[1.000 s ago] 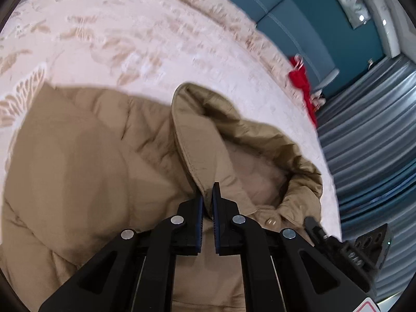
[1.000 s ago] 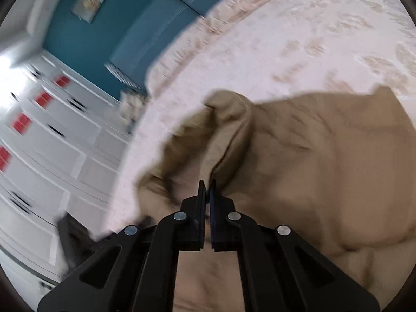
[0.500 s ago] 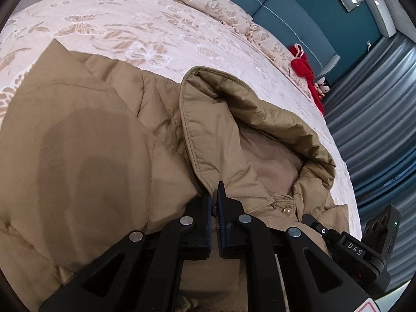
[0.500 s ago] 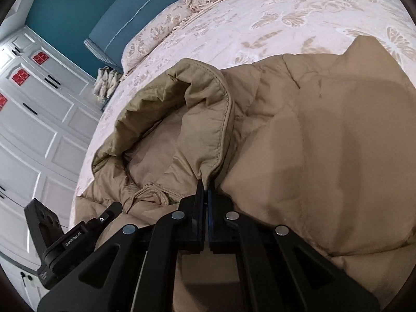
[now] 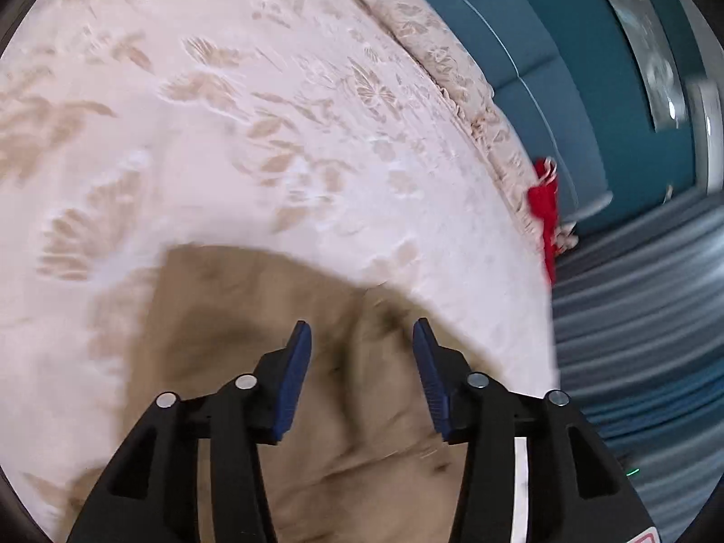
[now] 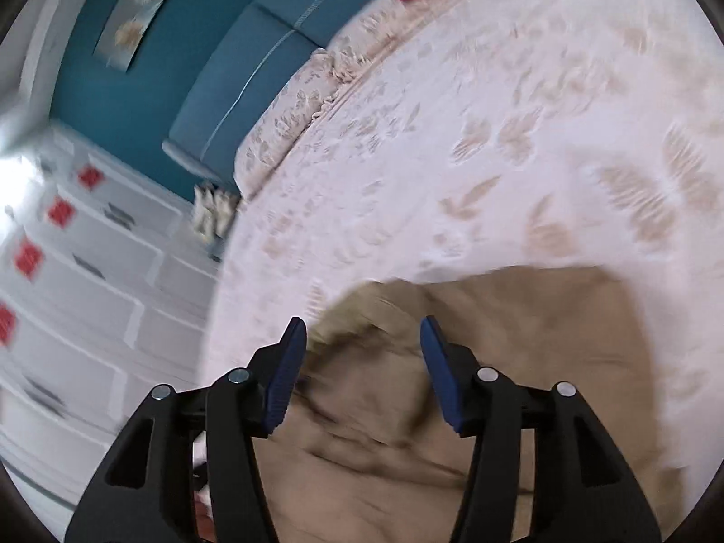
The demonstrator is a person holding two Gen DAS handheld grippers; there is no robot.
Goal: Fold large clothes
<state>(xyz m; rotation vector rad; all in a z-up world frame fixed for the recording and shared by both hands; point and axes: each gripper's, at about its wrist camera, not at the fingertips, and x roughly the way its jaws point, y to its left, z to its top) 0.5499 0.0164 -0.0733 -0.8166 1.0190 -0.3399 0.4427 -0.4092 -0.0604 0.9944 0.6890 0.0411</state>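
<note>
Above the tan coat (image 5: 362,430) on the bed (image 5: 271,135), my left gripper (image 5: 362,344) and right gripper (image 6: 362,339) had just opened their fingers wide, holding nothing.

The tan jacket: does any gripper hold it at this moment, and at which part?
Nothing is held. The left gripper and right gripper have just opened; the tan jacket lies free on the bed.

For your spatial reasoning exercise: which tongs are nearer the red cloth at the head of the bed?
Left, probably. The left tongs have the red cloth off to their right; the right tongs see it far across the bed.
</note>
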